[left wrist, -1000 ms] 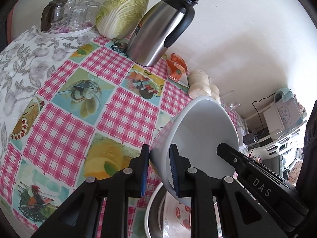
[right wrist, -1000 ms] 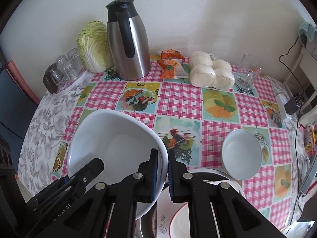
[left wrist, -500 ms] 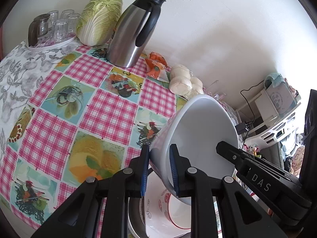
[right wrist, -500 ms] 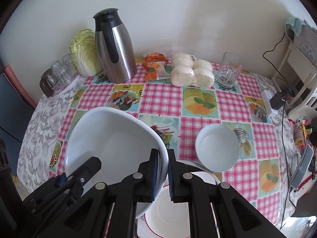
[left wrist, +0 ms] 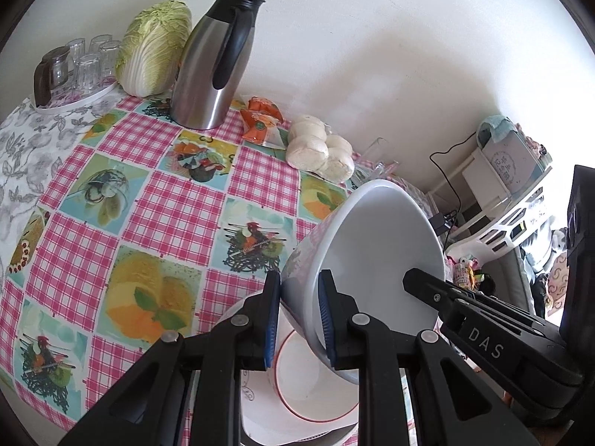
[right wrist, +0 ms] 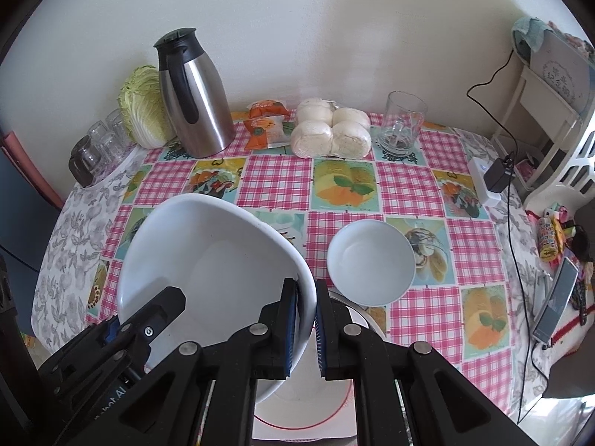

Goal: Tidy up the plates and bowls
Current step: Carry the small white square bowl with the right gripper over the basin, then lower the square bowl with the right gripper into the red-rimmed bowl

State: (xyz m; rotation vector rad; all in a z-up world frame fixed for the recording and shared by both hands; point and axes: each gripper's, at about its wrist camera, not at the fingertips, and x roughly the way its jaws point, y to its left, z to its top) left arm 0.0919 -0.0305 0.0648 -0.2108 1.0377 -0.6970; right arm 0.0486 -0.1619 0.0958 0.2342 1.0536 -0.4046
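Holding the large white bowl [right wrist: 212,271] with both my grippers, I carry it in the air above the stack of plates at the near edge of the worktop [right wrist: 275,182]. My left gripper [left wrist: 297,316] has its jaws nearly closed, pinching one side of the rim, and my right gripper [right wrist: 305,329] pinches the opposite side in the same way. The bowl is tilted, with its opening turned toward the right gripper.

To do this step well, I think I should bring the bowl level first and lower it slowly, both sides together, so that the rim does not slip from the blue pads. The bowl looks glazed, smooth and deep, so probably slippery. Below it lies a white plate with a red line [right wrist: 297,412], resting on what seems a metal dish; I cannot tell more. A small white bowl [right wrist: 372,262] stands just beside the stack, on the glossy checked tablecloth [left wrist: 178,208].
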